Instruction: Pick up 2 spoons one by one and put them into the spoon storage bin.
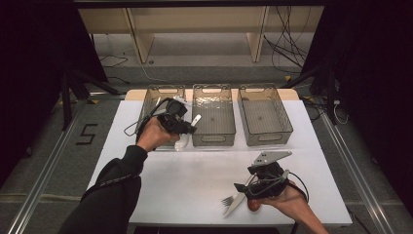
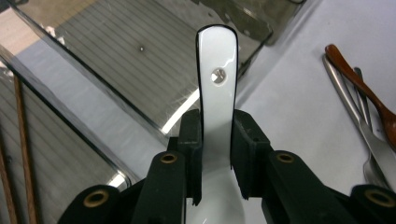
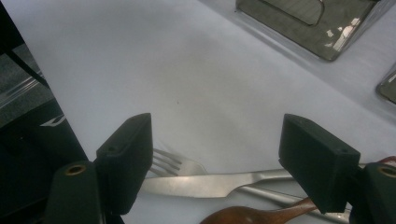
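Left gripper view: your left gripper clamps a white spoon above the trays; next, lower it in. Your right gripper gapes over the knife.

Three bins stand in a row at the far side of the table, the middle bin between the left bin and right bin, while a fork, knife and wooden spoon lie together at its near edge.
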`<action>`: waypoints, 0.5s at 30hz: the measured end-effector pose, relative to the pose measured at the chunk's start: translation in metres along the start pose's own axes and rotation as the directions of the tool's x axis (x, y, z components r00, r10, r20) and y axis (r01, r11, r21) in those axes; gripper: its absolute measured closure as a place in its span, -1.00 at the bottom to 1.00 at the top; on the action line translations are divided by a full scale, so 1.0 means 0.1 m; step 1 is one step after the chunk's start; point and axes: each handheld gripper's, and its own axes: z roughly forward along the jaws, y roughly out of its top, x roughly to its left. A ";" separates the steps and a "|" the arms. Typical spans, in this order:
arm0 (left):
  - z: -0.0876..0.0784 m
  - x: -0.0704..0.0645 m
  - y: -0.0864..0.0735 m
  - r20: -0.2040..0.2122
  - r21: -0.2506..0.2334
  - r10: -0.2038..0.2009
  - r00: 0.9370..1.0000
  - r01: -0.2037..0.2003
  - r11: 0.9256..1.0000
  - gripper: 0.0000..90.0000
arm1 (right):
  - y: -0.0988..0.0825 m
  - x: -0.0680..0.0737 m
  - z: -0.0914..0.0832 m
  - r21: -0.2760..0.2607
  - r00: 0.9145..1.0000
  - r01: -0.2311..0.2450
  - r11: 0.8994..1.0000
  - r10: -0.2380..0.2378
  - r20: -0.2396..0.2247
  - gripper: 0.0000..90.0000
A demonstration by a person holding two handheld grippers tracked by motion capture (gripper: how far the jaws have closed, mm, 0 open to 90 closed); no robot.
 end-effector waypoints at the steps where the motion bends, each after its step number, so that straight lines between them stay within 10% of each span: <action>1: 0.01 0.00 0.03 0.000 -0.001 -0.004 1.000 0.004 1.000 0.66 | 0.00 0.00 0.00 0.000 1.000 0.000 1.000 0.000 0.000 -0.40; 15: 0.15 0.08 0.43 -0.048 -0.045 -0.022 0.999 0.020 0.999 0.66 | 0.00 -0.01 0.00 -0.001 1.000 0.002 1.000 -0.002 -0.002 -0.40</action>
